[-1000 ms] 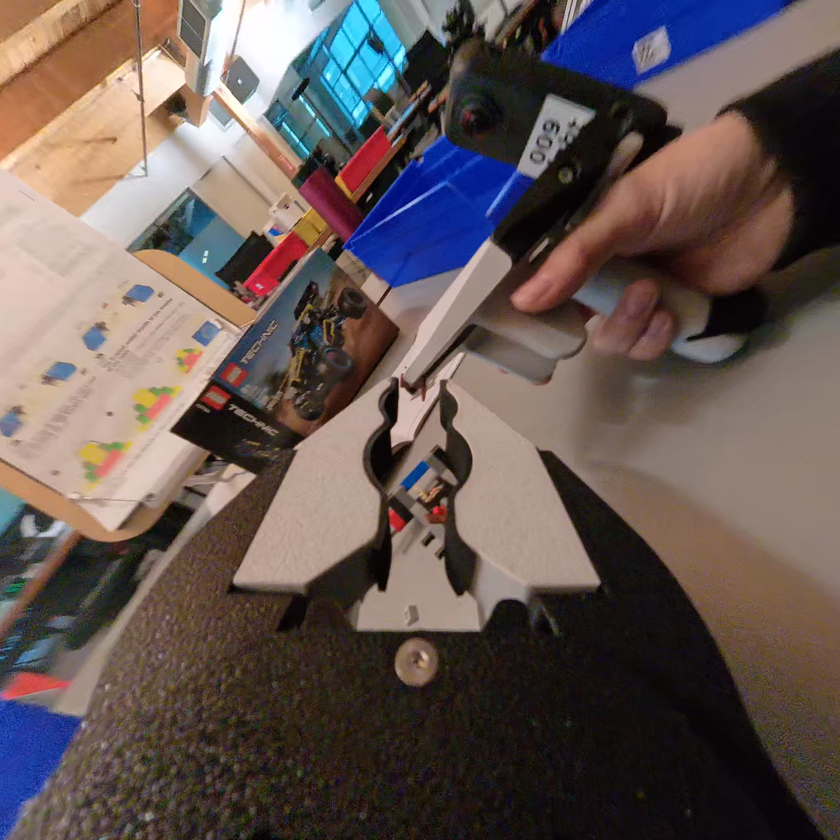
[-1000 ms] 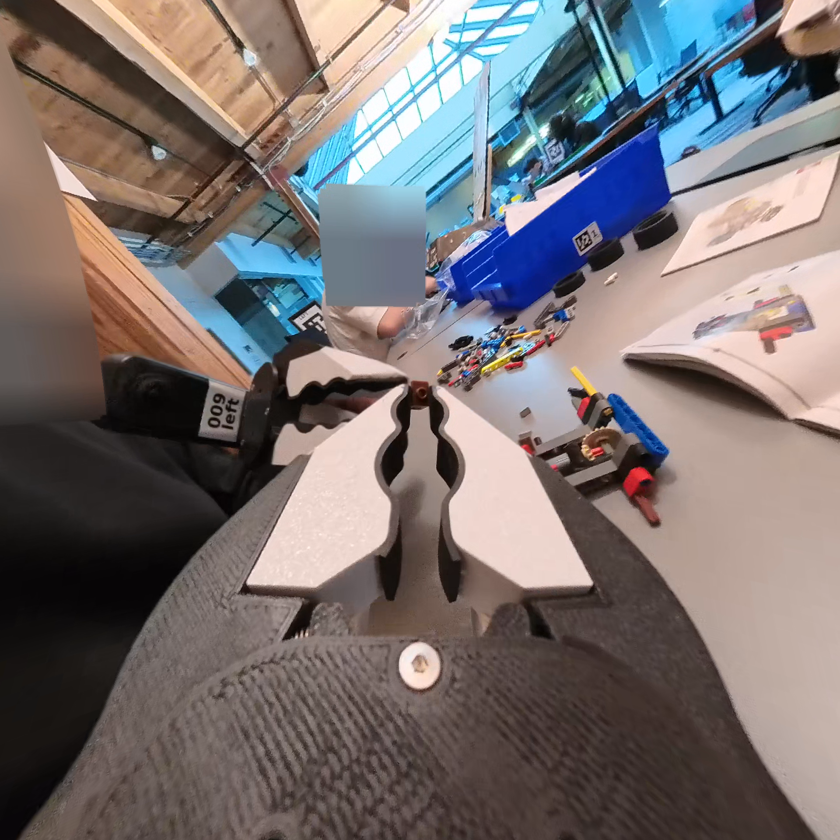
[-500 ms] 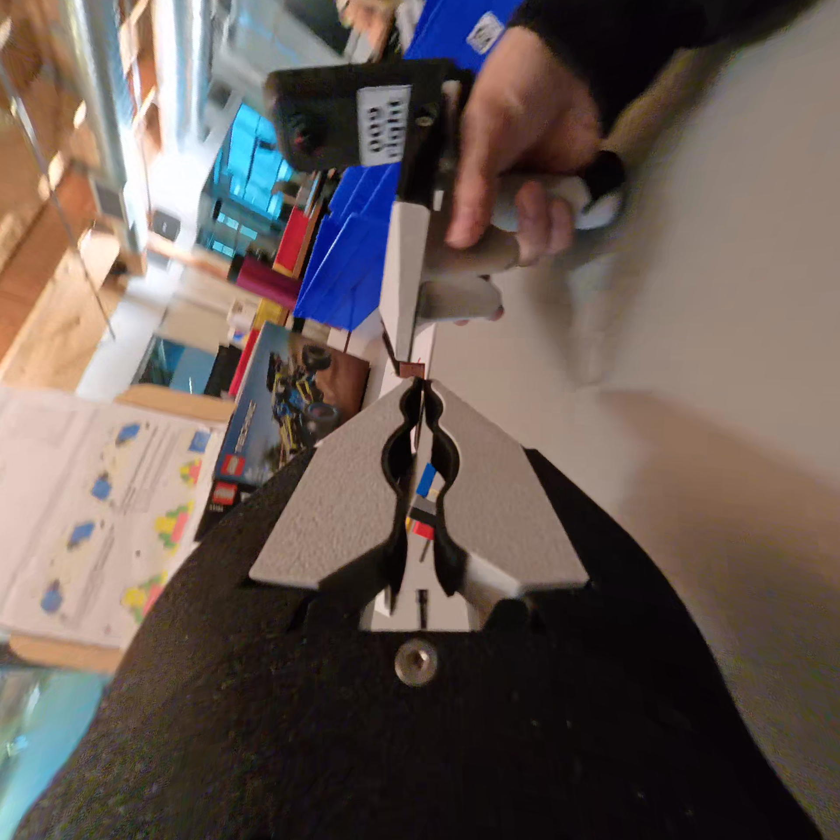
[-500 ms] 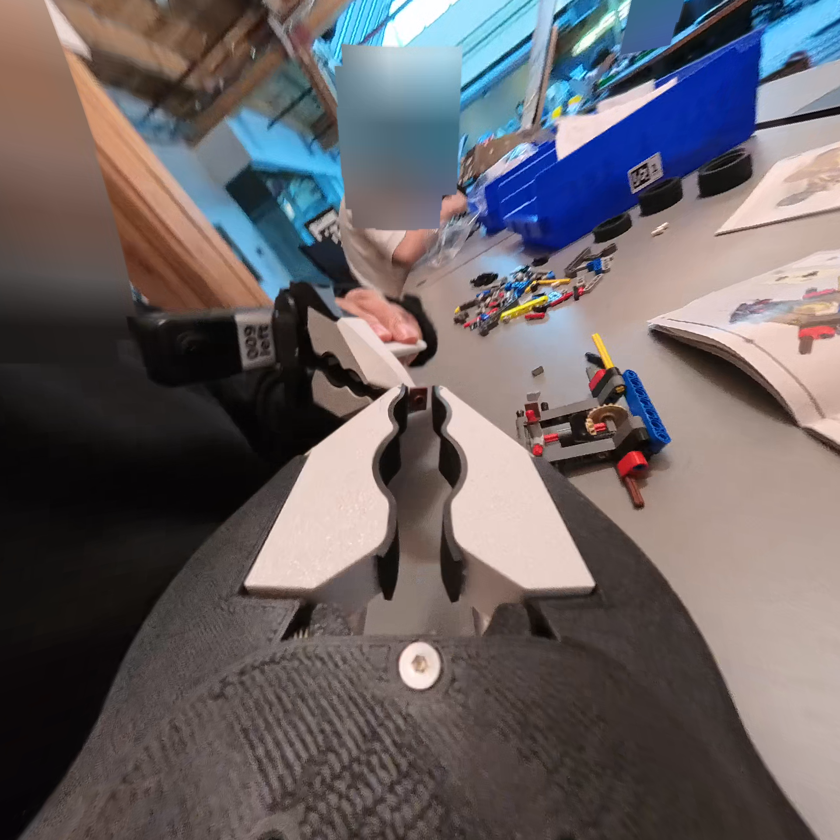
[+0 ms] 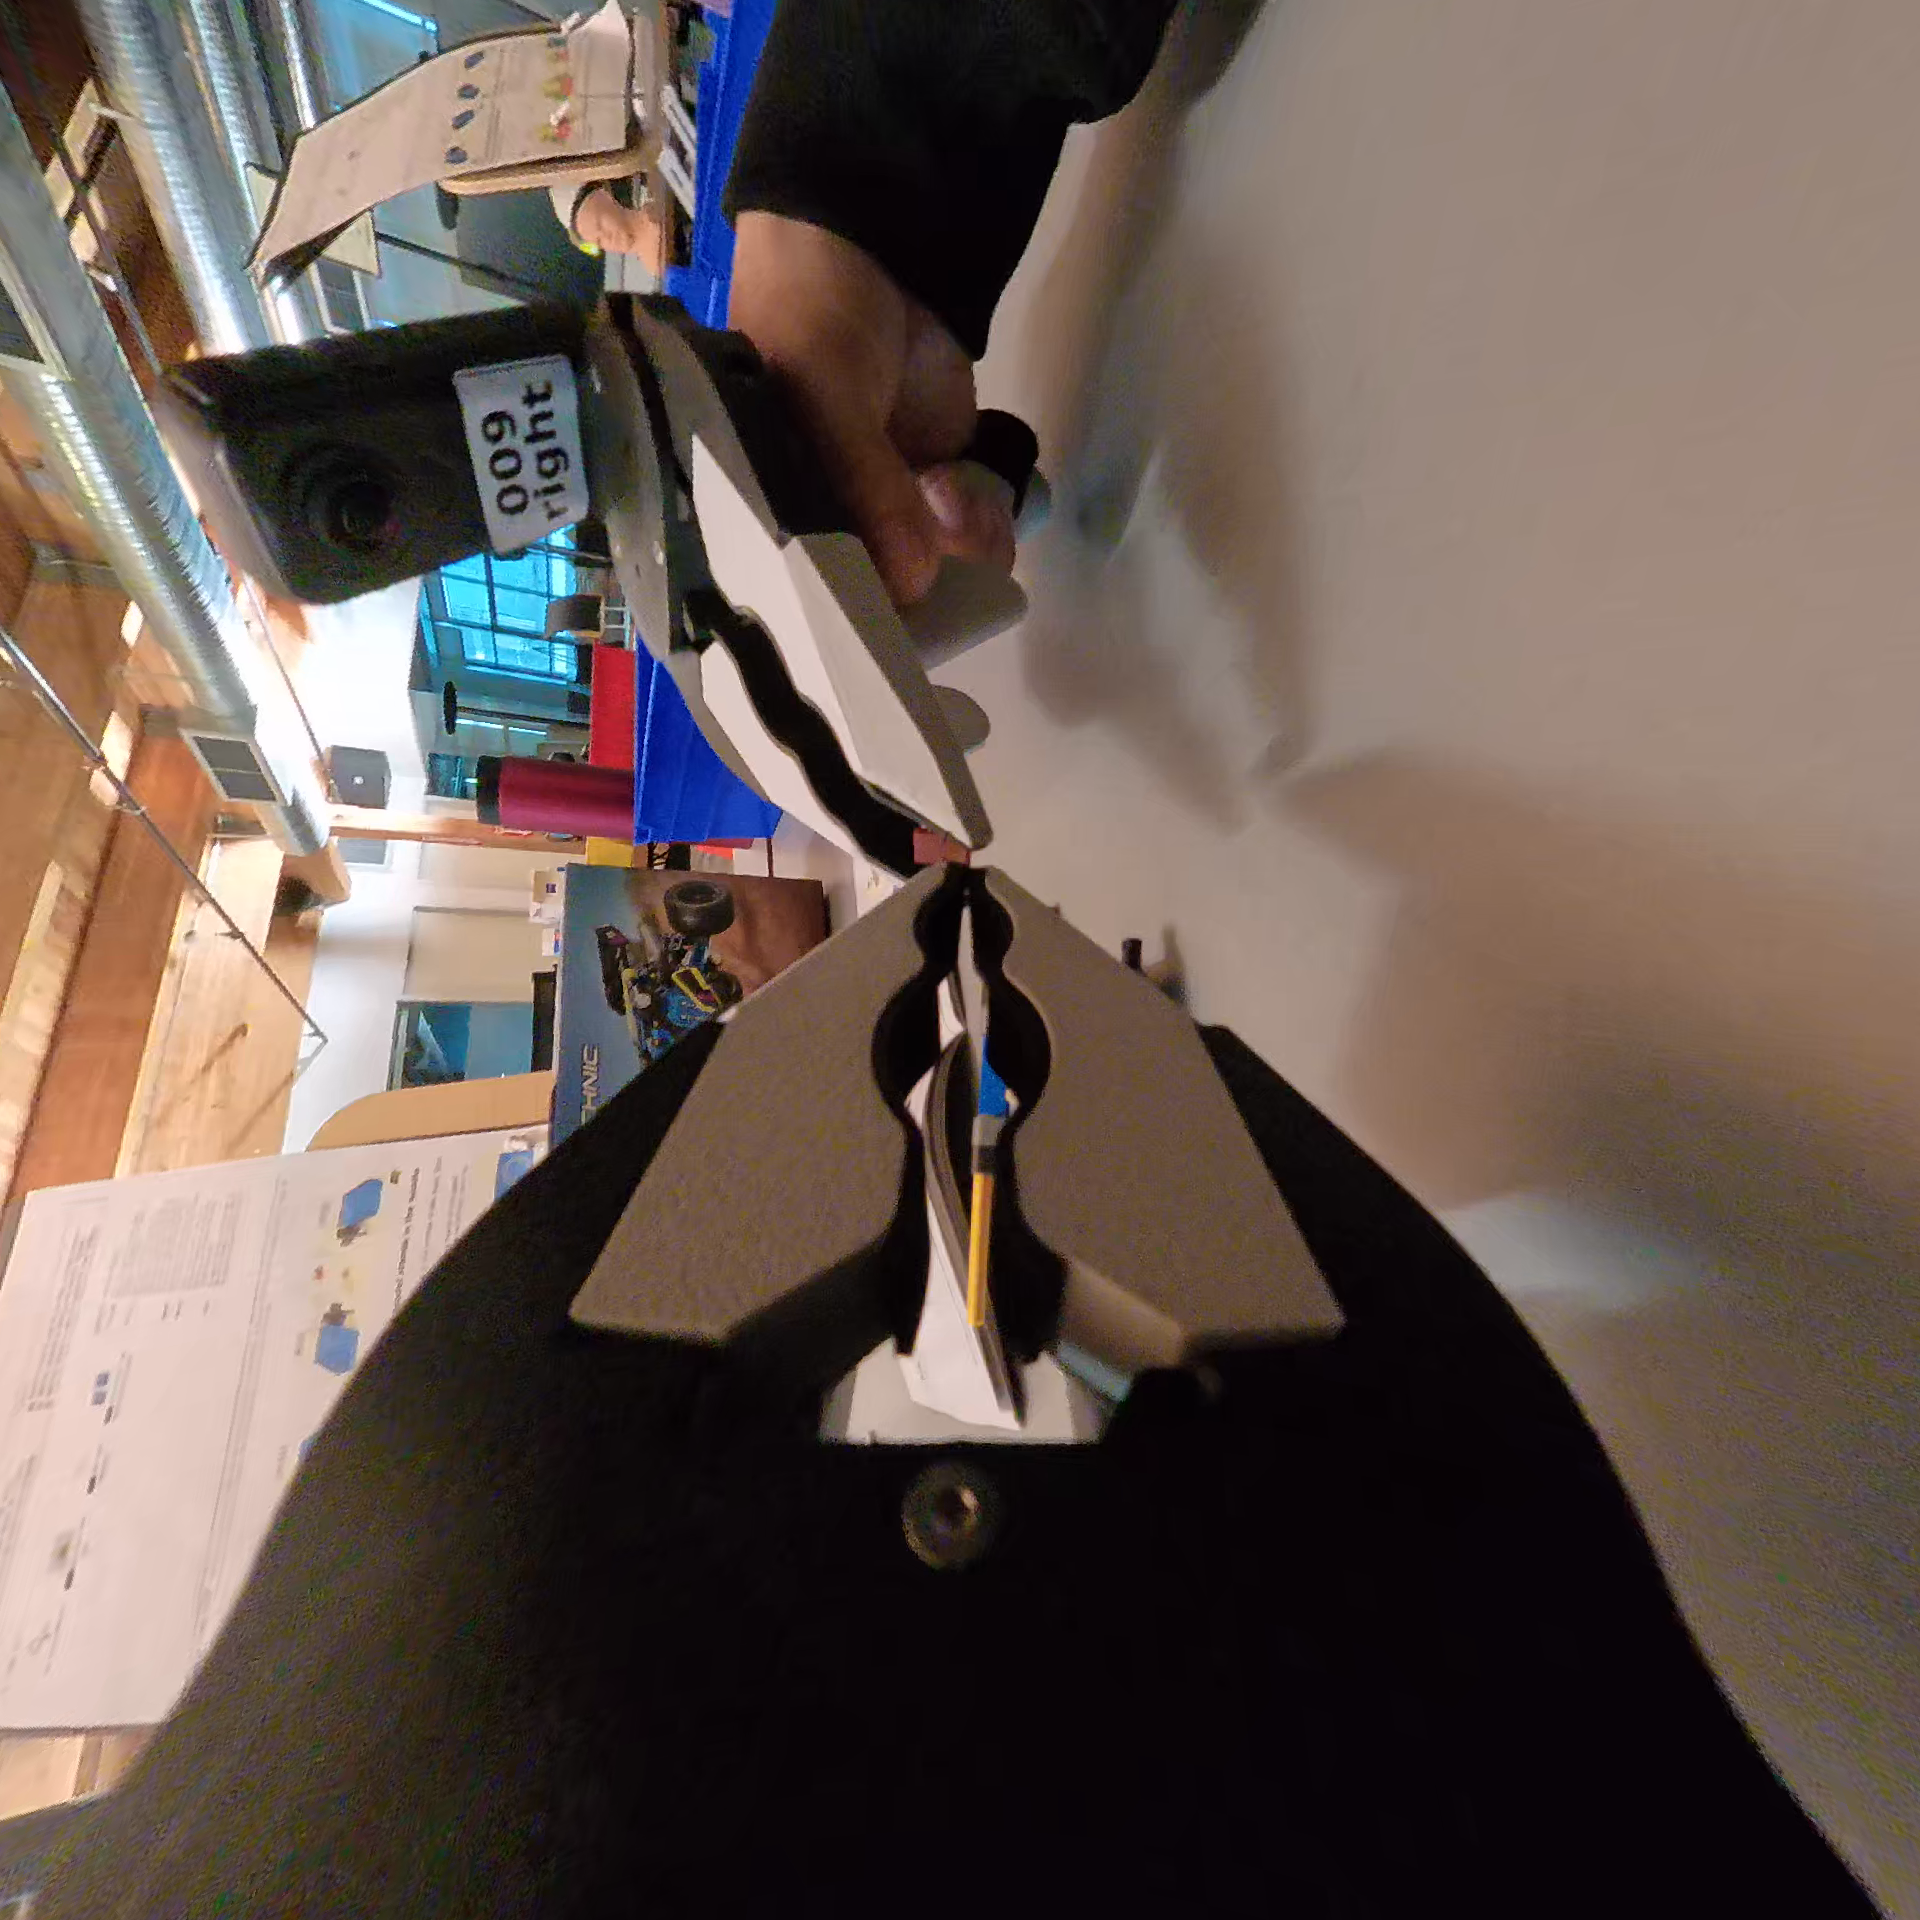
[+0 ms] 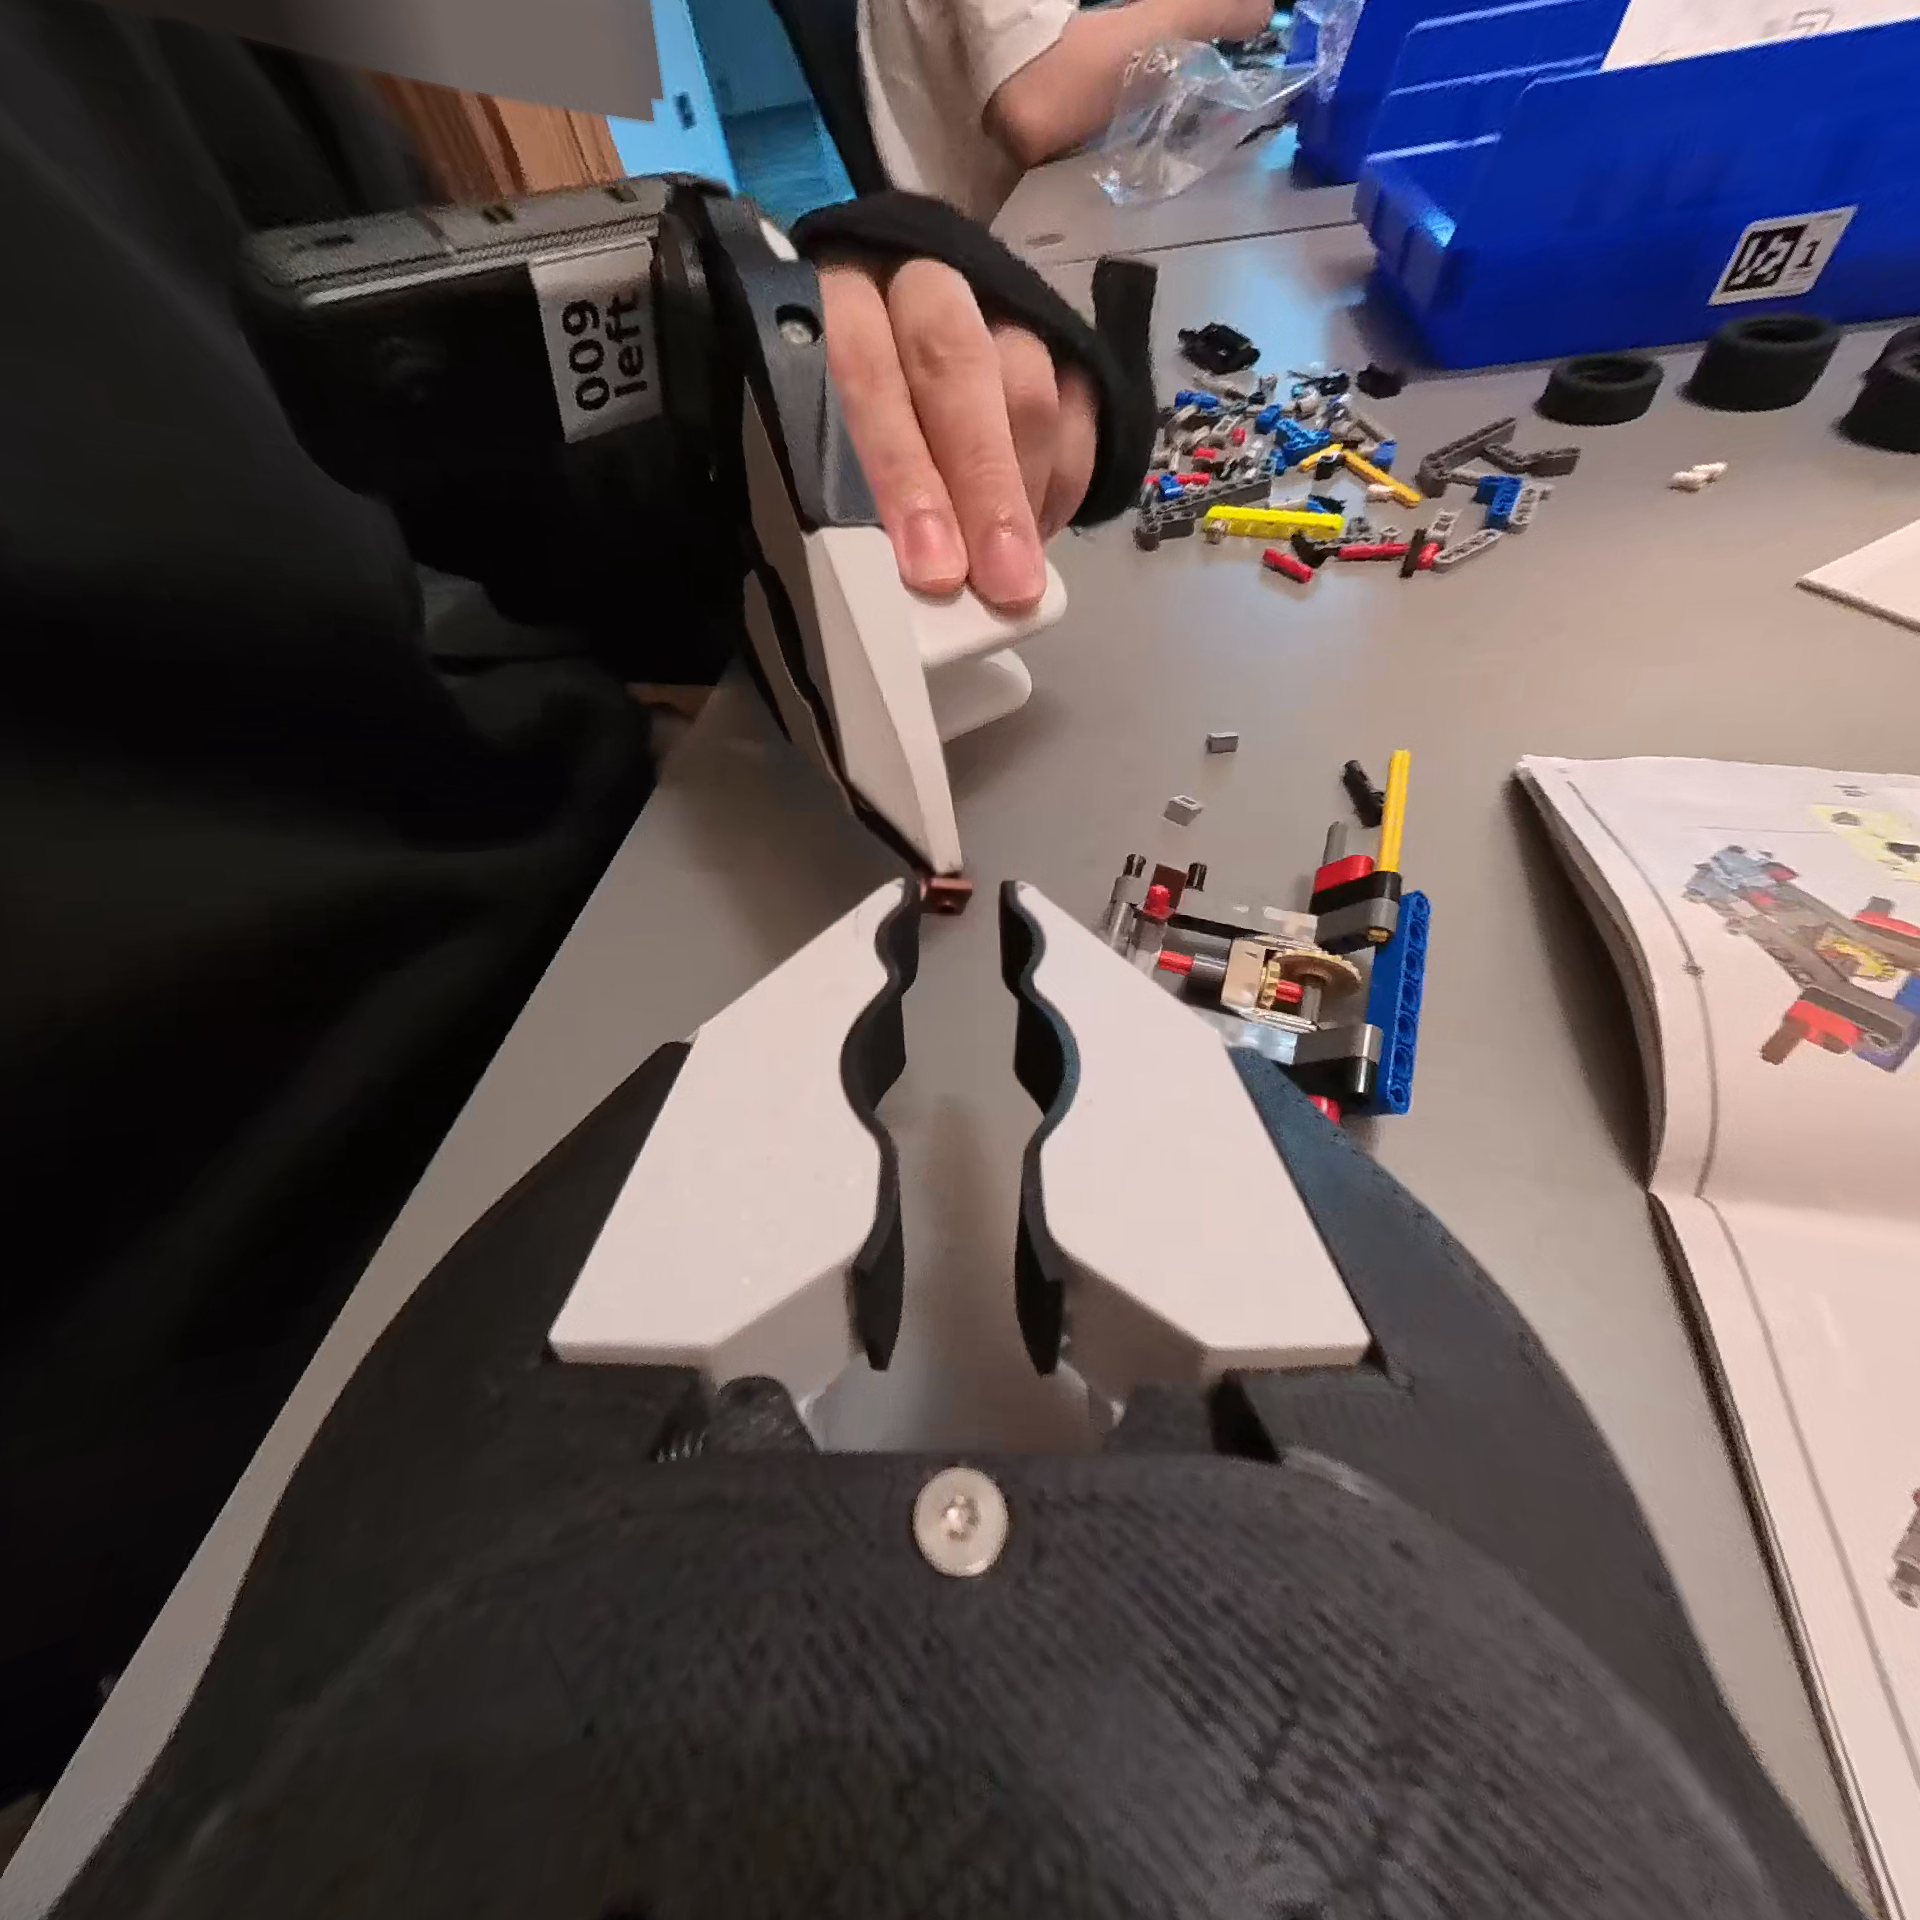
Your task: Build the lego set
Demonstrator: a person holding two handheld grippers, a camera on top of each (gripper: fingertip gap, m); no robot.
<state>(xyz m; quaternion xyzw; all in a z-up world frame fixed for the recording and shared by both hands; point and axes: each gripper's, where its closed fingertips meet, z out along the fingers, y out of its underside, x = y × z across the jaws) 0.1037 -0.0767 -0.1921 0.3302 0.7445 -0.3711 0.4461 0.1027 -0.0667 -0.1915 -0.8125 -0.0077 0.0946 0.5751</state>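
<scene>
You are keeping the left gripper (image 5: 954, 878) clenched: its jaws are meeting at the tips in the middle of the left wrist view, and they are pinching a small brown piece (image 5: 940, 850) at the very end. In the right wrist view that piece is sitting at mid-frame, just under the tip of the left gripper, which is coming down from the upper left. You are holding the right gripper (image 6: 956, 896) released, its jaws standing apart with grey table (image 6: 1299, 665) showing between them. The brown piece is lying in that gap at the tips, touching the left-hand finger and clear of the other.

Your left hand (image 6: 956, 416), in a black wrist strap, is resting two fingers flat along its gripper's white body. Your right hand (image 5: 883, 416), in a black sleeve, is wrapping its handle in the upper middle of the left wrist view.

Just right of the released jaws a part-built assembly (image 6: 1299, 966) is lying on the table, with a blue beam (image 6: 1403, 997) on its right edge and a yellow axle (image 6: 1392, 810) sticking up from it. An open instruction booklet (image 6: 1766, 987) is lying at the right edge. Further up, loose parts (image 6: 1330, 488) are lying in a pile, with black tyres (image 6: 1600, 387) and blue bins (image 6: 1610, 208) in the upper right. The set's box (image 5: 675, 977) is standing at centre left of the left wrist view.
</scene>
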